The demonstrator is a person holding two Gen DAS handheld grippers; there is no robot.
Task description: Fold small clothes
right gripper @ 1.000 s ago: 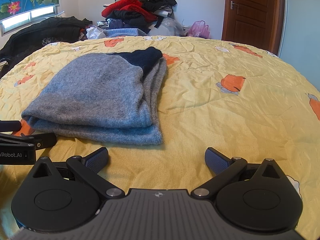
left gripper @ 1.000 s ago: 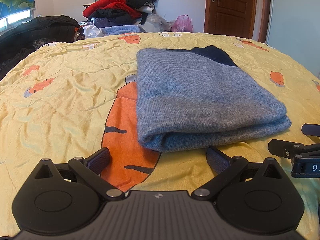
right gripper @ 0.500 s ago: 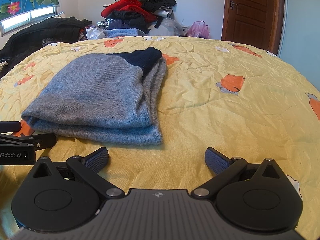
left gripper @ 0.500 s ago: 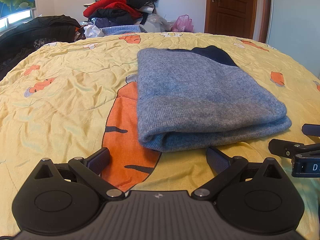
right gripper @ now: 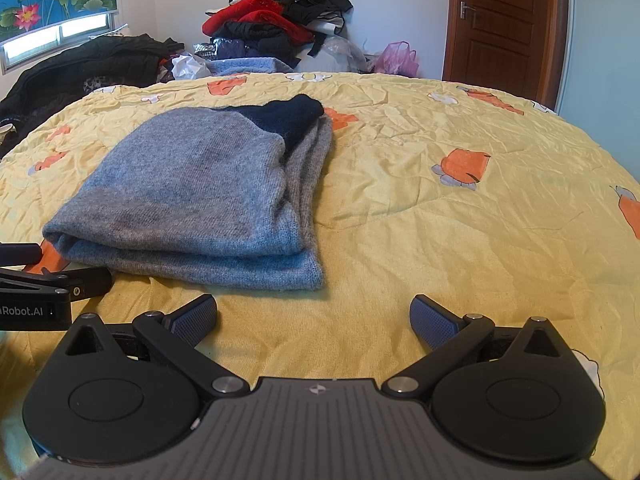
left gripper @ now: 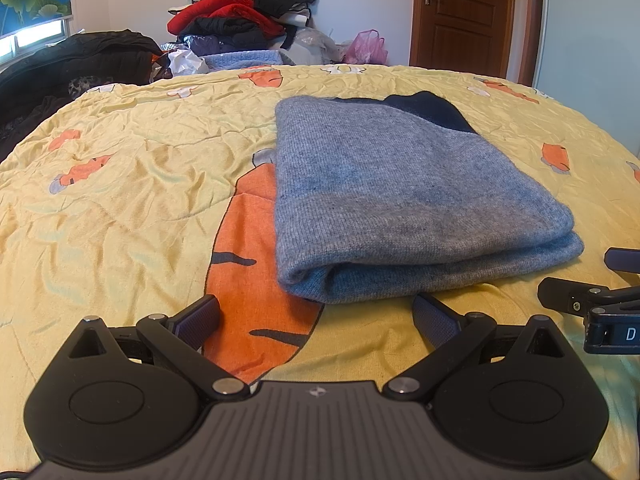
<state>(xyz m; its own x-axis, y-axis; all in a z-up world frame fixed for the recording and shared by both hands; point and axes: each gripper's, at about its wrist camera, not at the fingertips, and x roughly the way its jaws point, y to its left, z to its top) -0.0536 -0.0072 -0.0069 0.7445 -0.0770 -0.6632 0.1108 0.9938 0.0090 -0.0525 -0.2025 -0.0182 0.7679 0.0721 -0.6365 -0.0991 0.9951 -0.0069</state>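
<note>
as both tools idled | grey-blue sweater (left gripper: 404, 196) lay folded mid-bedspread (left gripper: 132, 184) | left gripper (left gripper: 316, 314) jaws apart, empty | right gripper (right gripper: 314, 314) likewise | advice: square loose right edges before release

— Any writing to read here?
— Yes. At the left edge of the right wrist view, the left gripper (right gripper: 24, 276) has white letters on its black body: "Robot.AI", cut off at the start.
— And the other view?
— At the right edge, the right gripper (left gripper: 600, 280) shows just a "D".
</note>
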